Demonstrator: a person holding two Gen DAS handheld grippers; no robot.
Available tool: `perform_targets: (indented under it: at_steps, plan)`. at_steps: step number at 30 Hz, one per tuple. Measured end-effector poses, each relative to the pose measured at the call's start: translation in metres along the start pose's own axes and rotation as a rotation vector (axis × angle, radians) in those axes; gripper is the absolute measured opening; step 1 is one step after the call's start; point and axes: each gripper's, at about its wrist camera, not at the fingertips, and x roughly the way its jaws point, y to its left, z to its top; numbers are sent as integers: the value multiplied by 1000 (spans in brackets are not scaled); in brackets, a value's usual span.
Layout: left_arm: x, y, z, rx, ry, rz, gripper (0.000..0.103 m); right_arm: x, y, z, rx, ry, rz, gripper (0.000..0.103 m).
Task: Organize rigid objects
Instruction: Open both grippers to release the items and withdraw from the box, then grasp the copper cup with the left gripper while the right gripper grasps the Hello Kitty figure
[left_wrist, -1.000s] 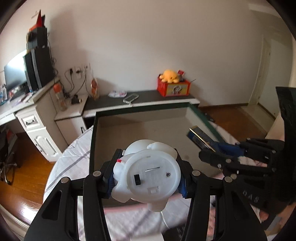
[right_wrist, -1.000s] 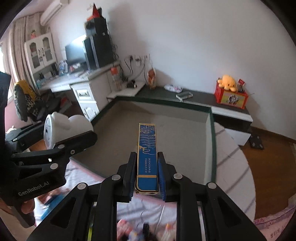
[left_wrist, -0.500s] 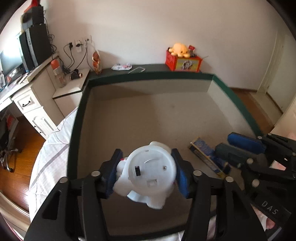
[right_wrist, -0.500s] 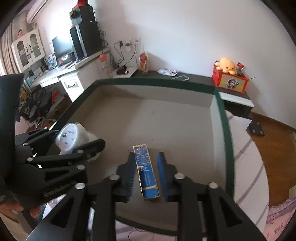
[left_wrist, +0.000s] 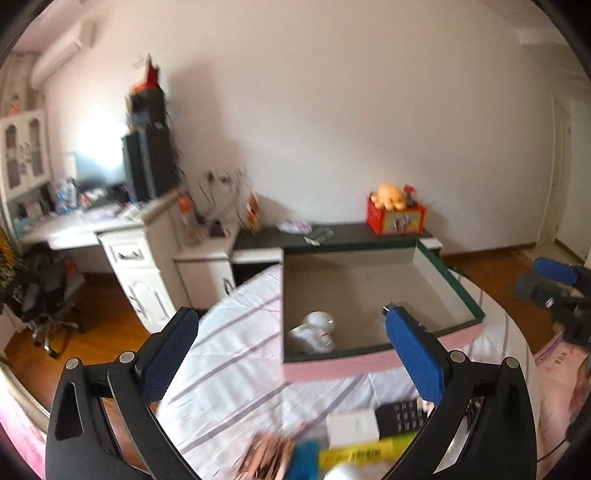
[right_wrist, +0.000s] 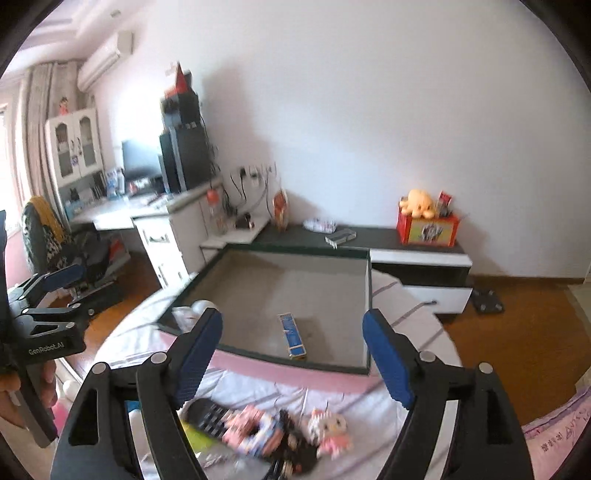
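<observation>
Toy (left_wrist: 314, 331) in tray (left_wrist: 380, 363) left; flat box (right_wrist: 292, 335) right; remote (right_wrist: 210, 415) before tray on bed (left_wrist: 236, 354).

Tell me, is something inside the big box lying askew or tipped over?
Yes. The white toy lies tipped on its side in the box, near its front corner. The blue packet lies flat, slanted to the box walls.

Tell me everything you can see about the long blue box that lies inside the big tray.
The blue box is long, narrow and flat, with a gold edge and pale print on its top face; it looks like cardboard. It lies flat on the grey floor of the tray, near the front rim, its long side pointing toward the back. Nothing grips it: it is seen between the right gripper's opening fingers, which do not touch it. The print is too small to read.
</observation>
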Motion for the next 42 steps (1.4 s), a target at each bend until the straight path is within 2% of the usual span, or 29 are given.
perform_targets:
  at_steps: [4, 8, 12, 18, 28, 35, 42]
  plan:
    - [-59, 6, -18, 6, -54, 8, 103, -56, 6, -13, 7, -84, -33, 81]
    - [-103, 12, -39, -36, -87, -2, 103, -96, 17, -31, 5, -130, -78, 81]
    - [-131, 18, -55, -40, -87, -5, 103, -119, 25, -47, 18, -132, -65, 81]
    - [-143, 18, -69, -35, -78, -5, 103, -137, 30, -57, 12, -134, -76, 81]
    - [-117, 17, -83, -15, 2, 8, 103, -130, 22, -75, 28, -85, -117, 81]
    - [-78, 21, -92, -15, 84, 3, 103, -95, 9, -83, 46, -10, -129, 81]
    - [-23, 33, -107, -31, 200, -2, 103, -45, -8, -97, 71, 98, -137, 81]
